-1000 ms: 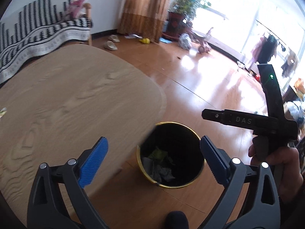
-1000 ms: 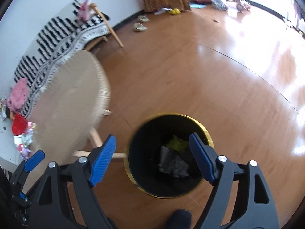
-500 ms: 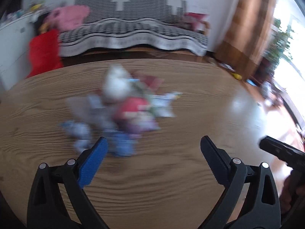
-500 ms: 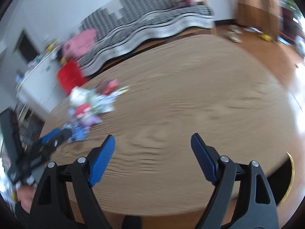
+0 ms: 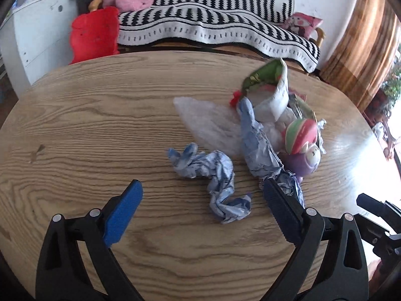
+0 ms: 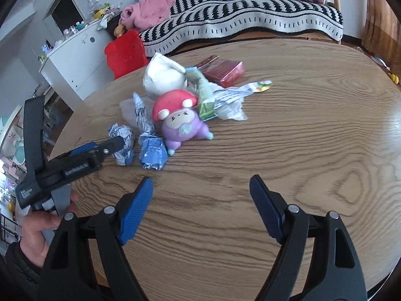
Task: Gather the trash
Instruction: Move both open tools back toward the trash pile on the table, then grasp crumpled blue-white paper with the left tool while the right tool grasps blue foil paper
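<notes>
Left wrist view showed your left gripper point(image 5: 203, 200) released, empty, with crumpled blue paper point(image 5: 215, 175) between its fingers, awaiting closure; your right gripper point(image 6: 200, 195) hung likewise released.

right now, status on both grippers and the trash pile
Left gripper open, empty, nearest the blue crumpled paper. Right gripper open, empty, short of the pile. Plush toy sits among the wrappers.
</notes>
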Action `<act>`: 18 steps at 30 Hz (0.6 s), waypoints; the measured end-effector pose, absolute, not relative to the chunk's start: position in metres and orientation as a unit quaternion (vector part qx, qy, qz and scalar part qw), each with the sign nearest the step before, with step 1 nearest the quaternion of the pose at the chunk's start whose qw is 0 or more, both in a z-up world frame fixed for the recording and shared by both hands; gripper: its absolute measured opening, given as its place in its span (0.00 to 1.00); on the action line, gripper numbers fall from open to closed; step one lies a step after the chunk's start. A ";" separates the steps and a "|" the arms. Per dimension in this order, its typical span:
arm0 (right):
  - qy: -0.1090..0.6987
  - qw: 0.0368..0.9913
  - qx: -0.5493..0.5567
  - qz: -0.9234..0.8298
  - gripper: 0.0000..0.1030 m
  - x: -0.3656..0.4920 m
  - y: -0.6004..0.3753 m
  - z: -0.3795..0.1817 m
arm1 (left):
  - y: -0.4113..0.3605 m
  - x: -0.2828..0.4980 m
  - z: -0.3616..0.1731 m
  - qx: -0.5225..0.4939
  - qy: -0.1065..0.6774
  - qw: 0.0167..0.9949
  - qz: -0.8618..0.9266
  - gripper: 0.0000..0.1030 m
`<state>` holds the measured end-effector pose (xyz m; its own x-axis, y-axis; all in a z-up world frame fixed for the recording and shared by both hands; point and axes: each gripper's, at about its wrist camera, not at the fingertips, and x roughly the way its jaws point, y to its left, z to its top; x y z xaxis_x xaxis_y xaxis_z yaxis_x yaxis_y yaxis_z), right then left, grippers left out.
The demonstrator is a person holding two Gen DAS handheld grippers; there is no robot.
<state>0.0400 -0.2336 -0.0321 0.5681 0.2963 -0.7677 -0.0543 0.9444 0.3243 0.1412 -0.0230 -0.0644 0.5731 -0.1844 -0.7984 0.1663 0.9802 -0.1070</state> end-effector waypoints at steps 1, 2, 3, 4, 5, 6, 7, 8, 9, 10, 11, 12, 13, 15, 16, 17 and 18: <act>0.455 0.875 0.133 0.101 0.75 0.042 -0.232 -0.033 | -0.025 0.142 -0.067 -0.009 0.454 0.885 -0.101 0.90; 0.456 0.874 0.131 0.104 0.75 0.043 -0.229 -0.034 | -0.027 0.143 -0.070 -0.008 0.459 0.883 -0.102 0.87; 0.456 0.874 0.129 0.106 0.75 0.045 -0.226 -0.036 | -0.028 0.145 -0.074 -0.006 0.463 0.881 -0.101 0.77; 0.459 0.873 0.126 0.109 0.74 0.048 -0.223 -0.037 | -0.028 0.147 -0.077 -0.004 0.468 0.878 -0.101 0.62; 0.460 0.872 0.124 0.111 0.72 0.049 -0.220 -0.039 | -0.028 0.147 -0.078 0.003 0.465 0.880 -0.095 0.57; 0.460 0.872 0.122 0.113 0.72 0.053 -0.216 -0.040 | -0.028 0.146 -0.077 0.008 0.463 0.882 -0.090 0.32; 0.461 0.872 0.120 0.114 0.71 0.056 -0.212 -0.041 | -0.026 0.147 -0.077 0.005 0.468 0.879 -0.088 0.25; 0.461 0.871 0.118 0.117 0.70 0.059 -0.207 -0.043 | -0.022 0.146 -0.076 -0.009 0.471 0.878 -0.087 0.25; 0.463 0.871 0.117 0.118 0.70 0.060 -0.204 -0.044 | -0.018 0.146 -0.072 -0.018 0.469 0.879 -0.085 0.24; 0.464 0.870 0.114 0.119 0.69 0.063 -0.200 -0.046 | -0.015 0.144 -0.068 -0.019 0.464 0.882 -0.081 0.23; 0.466 0.870 0.110 0.121 0.68 0.066 -0.195 -0.048 | -0.012 0.143 -0.062 -0.019 0.459 0.885 -0.075 0.23; 0.467 0.869 0.106 0.122 0.67 0.069 -0.189 -0.050 | -0.009 0.142 -0.058 -0.022 0.455 0.888 -0.070 0.23; 0.469 0.868 0.103 0.124 0.67 0.072 -0.185 -0.052 | -0.004 0.140 -0.053 -0.030 0.451 0.890 -0.065 0.23; 0.473 0.867 0.097 0.128 0.65 0.078 -0.174 -0.057 | 0.007 0.136 -0.043 -0.049 0.445 0.892 -0.058 0.23; 0.467 0.870 0.090 0.126 0.64 0.080 -0.169 -0.056 | 0.011 0.135 -0.039 -0.054 0.442 0.894 -0.054 0.23; 0.468 0.871 0.086 0.127 0.62 0.084 -0.163 -0.057 | 0.017 0.133 -0.035 -0.058 0.439 0.895 -0.048 0.23; 0.466 0.871 0.090 0.128 0.61 0.087 -0.160 -0.057 | 0.018 0.131 -0.033 -0.062 0.438 0.895 -0.047 0.23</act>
<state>0.0871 -0.1603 -0.0566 0.5329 0.3061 -0.7888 -0.1391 0.9513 0.2751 0.1308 0.0184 -0.0326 0.6112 -0.1383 -0.7793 0.0295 0.9879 -0.1522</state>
